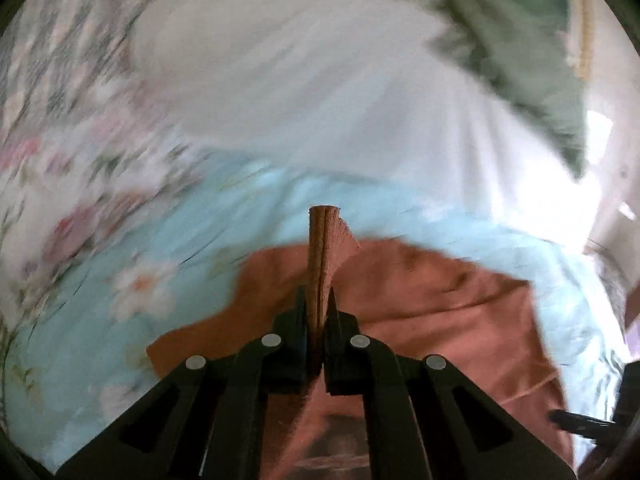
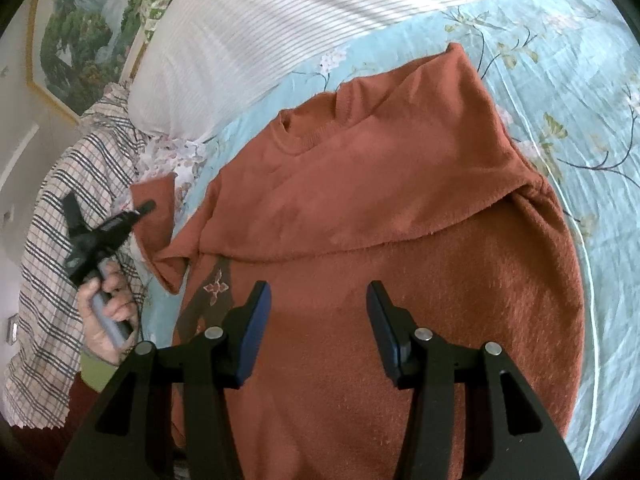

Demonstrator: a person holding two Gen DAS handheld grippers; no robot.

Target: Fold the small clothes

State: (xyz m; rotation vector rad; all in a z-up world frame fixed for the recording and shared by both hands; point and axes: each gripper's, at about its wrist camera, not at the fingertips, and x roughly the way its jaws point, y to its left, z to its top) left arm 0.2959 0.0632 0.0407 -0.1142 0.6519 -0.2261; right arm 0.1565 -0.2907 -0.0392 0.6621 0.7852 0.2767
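A rust-orange sweater lies on the light blue floral bedsheet, its right sleeve folded across the chest. My right gripper is open and empty just above the sweater's lower body. My left gripper is shut on the sweater's left sleeve cuff, which sticks up between the fingers. In the right wrist view the left gripper shows at the left, holding that sleeve lifted off the bed. The left wrist view is blurred by motion.
A white ribbed pillow lies beyond the sweater's collar. A plaid cloth is bunched at the left beside the hand. A framed landscape picture hangs on the wall behind. A green floral pillow sits at the far right of the left wrist view.
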